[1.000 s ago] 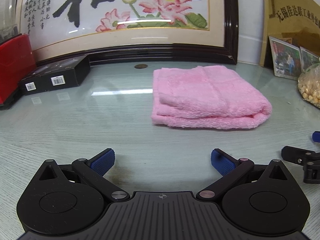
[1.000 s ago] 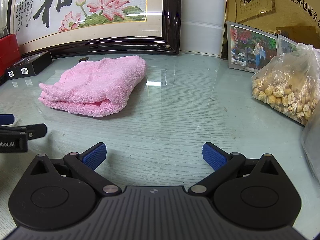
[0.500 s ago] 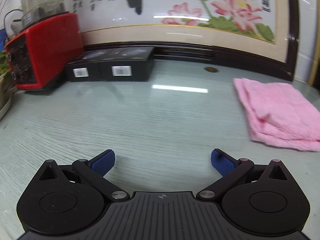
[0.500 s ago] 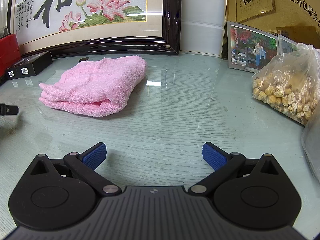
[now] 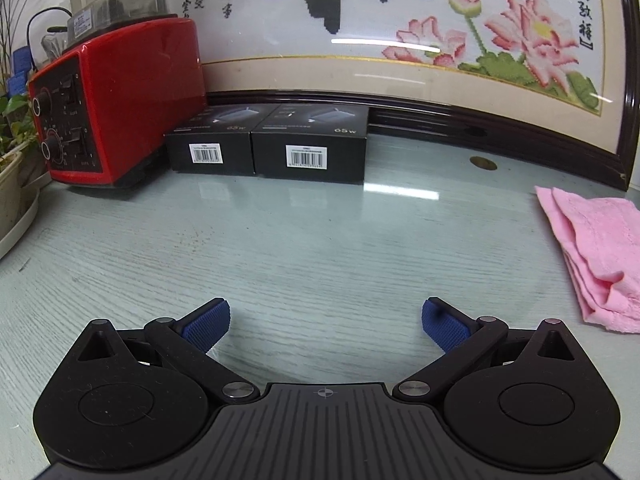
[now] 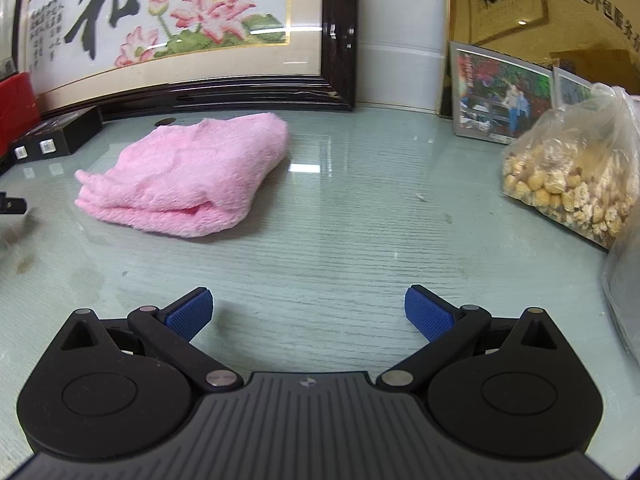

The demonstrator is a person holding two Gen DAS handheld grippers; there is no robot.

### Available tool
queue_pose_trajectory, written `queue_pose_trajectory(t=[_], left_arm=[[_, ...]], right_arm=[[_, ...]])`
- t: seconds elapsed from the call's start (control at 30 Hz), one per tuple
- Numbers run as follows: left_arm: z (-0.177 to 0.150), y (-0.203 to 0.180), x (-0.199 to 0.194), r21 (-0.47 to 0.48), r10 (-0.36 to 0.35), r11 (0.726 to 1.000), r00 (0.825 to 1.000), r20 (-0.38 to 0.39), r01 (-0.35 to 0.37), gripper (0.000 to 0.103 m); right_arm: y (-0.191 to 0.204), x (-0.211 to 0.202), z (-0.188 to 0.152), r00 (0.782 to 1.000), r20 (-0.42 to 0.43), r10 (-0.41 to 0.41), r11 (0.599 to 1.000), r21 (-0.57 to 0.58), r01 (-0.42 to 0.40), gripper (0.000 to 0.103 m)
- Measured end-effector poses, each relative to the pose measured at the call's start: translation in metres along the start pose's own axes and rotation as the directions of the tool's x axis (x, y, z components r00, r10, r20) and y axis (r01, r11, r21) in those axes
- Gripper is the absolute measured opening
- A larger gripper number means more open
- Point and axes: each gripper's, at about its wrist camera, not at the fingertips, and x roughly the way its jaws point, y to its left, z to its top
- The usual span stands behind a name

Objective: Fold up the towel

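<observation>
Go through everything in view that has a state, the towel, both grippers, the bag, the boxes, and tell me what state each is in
Pink towel: folded into layers, lying on the table, not held.
Left gripper: open, empty, over bare table.
Right gripper: open, empty, apart from the towel.
Plastic bag of snacks: full, resting on the table; whether its top is tied cannot be told.
Two black boxes: closed, side by side.
Red appliance: upright.

I get even, fairly bright indoor light in both views. The glossy tabletop (image 5: 304, 240) throws back a white strip of glare on the far side, and the same streak lies across the glass of the framed picture (image 5: 400, 44). Shadows are soft; a faint one sits under the towel (image 6: 188, 176). Fisheye bending curves the picture frame strongly toward the edges. At my right view's left rim things smear out of focus.
</observation>
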Motion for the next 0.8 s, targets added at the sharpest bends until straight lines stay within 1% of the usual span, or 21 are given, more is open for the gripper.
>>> queue_pose_trajectory(t=[0.07, 0.17, 0.2, 0.3, 0.43, 0.57, 0.6, 0.7, 0.8], left_arm=[[0.002, 0.003, 0.002, 0.001, -0.005, 1.0, 1.0, 0.001, 0.005, 0.103], [0.004, 0.008, 0.004, 0.002, -0.009, 1.0, 1.0, 0.001, 0.009, 0.103], [0.005, 0.01, 0.005, 0.002, -0.007, 1.0, 1.0, 0.0, 0.007, 0.103], [0.006, 0.013, 0.007, 0.004, -0.007, 1.0, 1.0, 0.0, 0.007, 0.103], [0.007, 0.013, 0.008, 0.01, -0.014, 1.0, 1.0, -0.001, 0.014, 0.103], [0.007, 0.014, 0.009, 0.012, -0.018, 1.0, 1.0, -0.001, 0.018, 0.103], [0.007, 0.014, 0.009, 0.012, -0.018, 1.0, 1.0, -0.001, 0.018, 0.103], [0.007, 0.014, 0.009, 0.012, -0.018, 1.0, 1.0, -0.002, 0.018, 0.103], [0.007, 0.014, 0.01, 0.012, -0.018, 1.0, 1.0, -0.002, 0.018, 0.103]], right_arm=[[-0.01, 0.0, 0.004, 1.0, 0.015, -0.015, 1.0, 0.01, 0.015, 0.103], [-0.033, 0.0, 0.013, 0.995, 0.033, -0.094, 0.995, 0.016, 0.094, 0.103], [-0.043, 0.0, 0.017, 0.994, 0.03, -0.108, 0.994, 0.025, 0.108, 0.103], [-0.076, 0.006, 0.026, 0.991, 0.008, -0.133, 0.989, 0.066, 0.133, 0.103], [-0.108, 0.013, 0.029, 0.99, -0.019, -0.141, 0.983, 0.118, 0.142, 0.103], [-0.117, 0.02, 0.028, 0.995, -0.029, -0.092, 0.989, 0.117, 0.095, 0.103], [-0.117, 0.023, 0.028, 0.995, -0.034, -0.089, 0.99, 0.108, 0.093, 0.103], [-0.111, 0.027, 0.027, 0.993, -0.02, -0.117, 0.992, 0.055, 0.118, 0.103], [-0.11, 0.026, 0.028, 0.994, -0.019, -0.105, 0.993, 0.05, 0.106, 0.103]])
